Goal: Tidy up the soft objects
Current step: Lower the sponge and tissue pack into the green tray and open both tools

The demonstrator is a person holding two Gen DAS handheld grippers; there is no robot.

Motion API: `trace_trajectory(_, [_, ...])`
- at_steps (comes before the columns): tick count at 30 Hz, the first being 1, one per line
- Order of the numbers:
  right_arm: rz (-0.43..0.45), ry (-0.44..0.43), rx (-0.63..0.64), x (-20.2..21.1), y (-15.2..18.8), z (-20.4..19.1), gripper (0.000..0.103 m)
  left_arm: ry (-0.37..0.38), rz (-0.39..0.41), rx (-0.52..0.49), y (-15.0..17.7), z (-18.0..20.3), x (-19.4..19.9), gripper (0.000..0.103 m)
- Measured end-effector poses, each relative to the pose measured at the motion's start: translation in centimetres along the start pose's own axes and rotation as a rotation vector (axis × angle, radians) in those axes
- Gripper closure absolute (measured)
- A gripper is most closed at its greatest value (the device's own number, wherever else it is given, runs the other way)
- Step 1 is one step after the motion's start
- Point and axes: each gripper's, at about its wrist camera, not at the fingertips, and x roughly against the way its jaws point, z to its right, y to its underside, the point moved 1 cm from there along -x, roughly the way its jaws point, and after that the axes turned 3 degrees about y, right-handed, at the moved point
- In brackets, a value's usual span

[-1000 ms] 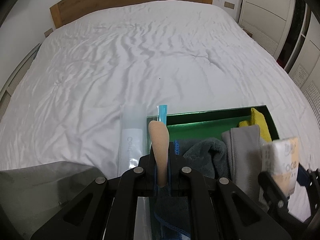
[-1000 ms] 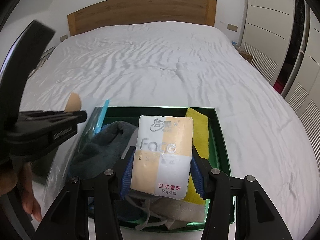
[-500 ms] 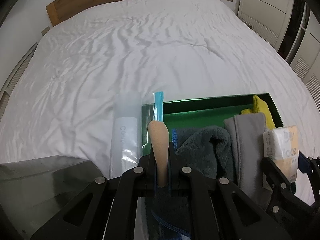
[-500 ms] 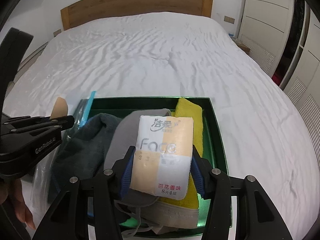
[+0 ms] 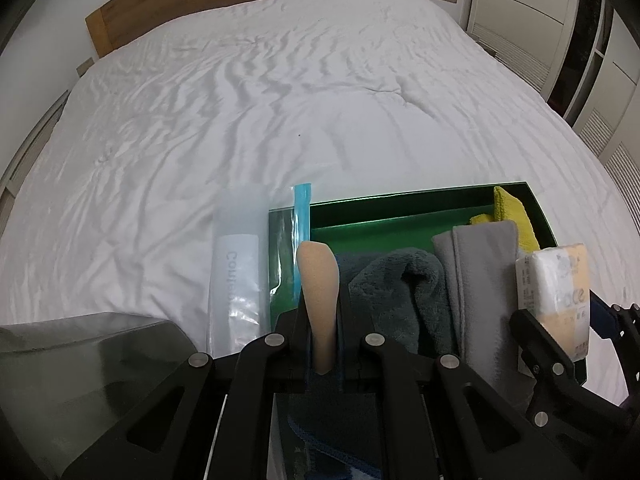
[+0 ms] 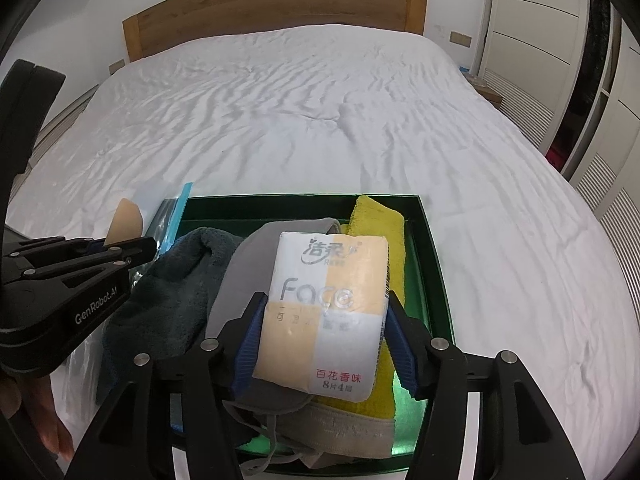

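Observation:
A green box (image 6: 434,264) lies on the white bed and holds a dark grey towel (image 6: 168,292), a light grey cloth (image 6: 236,280) and a yellow cloth (image 6: 384,224). My right gripper (image 6: 322,332) is shut on a white and orange tissue pack (image 6: 324,308), held above the box; the pack also shows in the left wrist view (image 5: 554,280). My left gripper (image 5: 322,320) is shut on a beige sponge (image 5: 318,280) above the box's left edge (image 5: 400,204); the sponge also shows in the right wrist view (image 6: 126,220).
A clear zip bag (image 5: 240,268) with a blue seal strip (image 5: 301,216) lies on the bed left of the box. The white bed (image 5: 280,100) stretches to a wooden headboard (image 6: 280,12). Wardrobe doors (image 6: 560,32) stand on the right.
Both grippers have moved a little forward over the box with their loads. The box contents show more fully under the tissue pack.

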Motion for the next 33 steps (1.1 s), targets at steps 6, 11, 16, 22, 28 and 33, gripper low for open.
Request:
trace_trajectory(6, [-0.002,0.0,0.005,0.0,-0.1,-0.2,0.046,-0.002,-0.012,0.002,0.0,0.1,-0.2,0.096])
trace_trajectory(11, [-0.008,0.0,0.015,-0.2,-0.1,-0.3,0.043,-0.001,-0.035,-0.016,0.4,0.2,-0.6,0.096])
trace_trajectory(16, [0.007,-0.005,0.02,0.2,-0.2,-0.3,0.037,0.015,-0.021,-0.009,0.4,0.2,-0.3,0.092])
trace_trajectory(22, [0.026,-0.014,0.027,0.9,-0.2,-0.5,0.034,0.003,0.021,-0.009,-0.3,-0.1,0.8,0.077])
trace_trajectory(28, [0.047,-0.005,0.01,1.8,-0.1,-0.3,0.033,0.009,0.039,-0.001,-0.7,-0.6,1.6,0.077])
trace_trajectory(33, [0.046,0.004,0.011,2.1,0.0,-0.7,0.031,0.019,0.05,-0.002,-0.6,-0.5,2.2,0.077])
